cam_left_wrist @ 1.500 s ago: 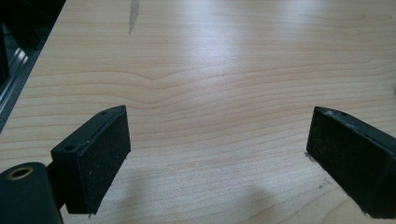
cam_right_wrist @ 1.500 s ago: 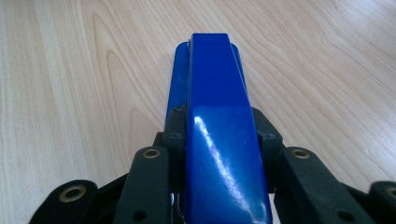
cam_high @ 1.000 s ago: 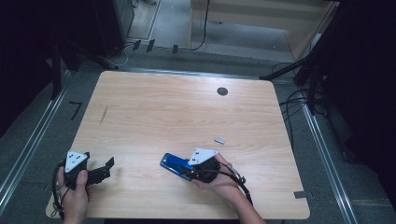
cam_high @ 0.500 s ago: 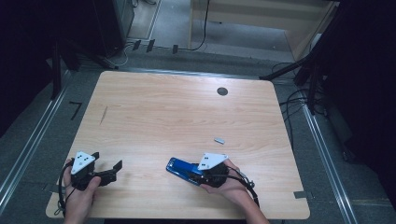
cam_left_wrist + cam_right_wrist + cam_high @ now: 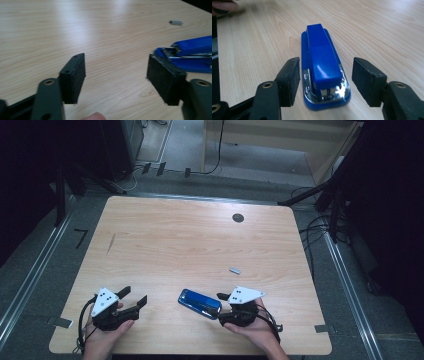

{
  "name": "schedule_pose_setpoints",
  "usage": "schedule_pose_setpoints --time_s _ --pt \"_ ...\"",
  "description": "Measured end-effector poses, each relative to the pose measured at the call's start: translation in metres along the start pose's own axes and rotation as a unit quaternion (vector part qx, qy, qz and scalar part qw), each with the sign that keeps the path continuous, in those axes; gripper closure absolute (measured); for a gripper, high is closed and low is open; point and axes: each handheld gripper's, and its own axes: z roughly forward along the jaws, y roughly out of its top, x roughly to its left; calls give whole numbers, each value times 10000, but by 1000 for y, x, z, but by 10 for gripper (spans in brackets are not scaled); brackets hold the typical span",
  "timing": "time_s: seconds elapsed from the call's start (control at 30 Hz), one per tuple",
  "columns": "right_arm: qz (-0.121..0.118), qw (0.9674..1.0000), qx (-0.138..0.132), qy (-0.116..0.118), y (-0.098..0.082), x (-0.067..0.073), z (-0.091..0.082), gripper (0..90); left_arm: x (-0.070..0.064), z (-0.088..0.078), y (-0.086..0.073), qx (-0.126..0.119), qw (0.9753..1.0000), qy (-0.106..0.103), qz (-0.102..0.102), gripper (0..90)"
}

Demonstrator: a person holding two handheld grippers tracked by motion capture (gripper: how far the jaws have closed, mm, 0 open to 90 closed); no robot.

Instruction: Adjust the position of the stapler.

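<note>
A blue stapler (image 5: 200,303) lies flat on the wooden table (image 5: 190,245) near the front edge. My right gripper (image 5: 219,306) sits just right of it. In the right gripper view the stapler (image 5: 322,60) points away, its chrome rear end between the pads of my right gripper (image 5: 326,78). A thin gap shows on each side, and these jaws have just been opening. My left gripper (image 5: 134,296) is at the front left. Its jaws (image 5: 116,75) have just been closing, stand apart and hold nothing. From there the stapler (image 5: 190,52) lies off to the right.
A small grey metal piece (image 5: 235,269) lies on the table behind the stapler, also seen as the grey piece (image 5: 176,22). A black round grommet (image 5: 238,218) sits near the far edge. Tape strips (image 5: 321,328) mark the front corners. Cables run along the floor at the right.
Both hands have shifted right along the front edge. The stapler came along with the right gripper, whose jaws then spread off it. The left jaws have narrowed.
</note>
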Motion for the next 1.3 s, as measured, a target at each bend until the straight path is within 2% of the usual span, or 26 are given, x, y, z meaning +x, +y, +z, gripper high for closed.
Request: schedule_pose_setpoints --time_s 0.07,0.13,0.17,0.27,0.3,0.4,0.47,0.57,0.67,0.73,0.8,0.9,1.03,1.1,1.17,1.3 --pt "84 9999 -27 -132 -3 1 -5 400 -7 1 0 4 9999 -101 53 388" --pt "181 9996 -54 -221 -6 2 -9 399 -13 1 -1 -73 9998 -210 -27 451" --pt "225 9994 -64 -263 -8 3 -11 401 -16 1 -1 -104 9995 -277 -72 519" --pt "437 9983 -253 -298 -13 3 -20 422 -25 1 -1 -123 9992 -370 -57 599" --pt "478 9977 -328 -347 -14 3 -23 435 -28 2 -1 -76 9993 -367 -39 624" --pt "644 9958 -486 -430 -19 3 -33 512 -37 7 -2 100 9985 -531 36 678" --pt "807 9942 -548 -458 -25 2 -37 555 -43 13 -3 194 9984 -533 2 702" --pt "872 9946 -404 -404 -32 1 -37 580 -53 21 -3 248 9986 -460 71 744" --pt "1000 9929 -435 -480 -34 -2 -35 600 -62 29 -2 337 9977 -569 151 800" --pt "1044 9923 -448 -497 -35 -2 -34 617 -68 35 -2 398 9968 -647 235 830" --pt "967 9929 -491 -484 -38 0 -31 649 -74 40 -1 464 9957 -762 255 861" --pt "984 9941 -304 -345 -38 3 -25 683 -83 47 0 604 9939 -897 235 882" --pt "1010 9940 -168 -373 -37 4 -19 748 -92 54 0 776 9919 -946 342 900" --pt "910 9951 -105 -379 -35 5 -18 766 -94 58 0 839 9903 -1011 447 900" --pt "853 9951 -113 -490 -35 6 -18 792 -96 62 1 862 9894 -1074 468 900" --pt "947 9945 -129 -433 -36 4 -16 837 -104 68 2 876 9877 -1138 624 900"
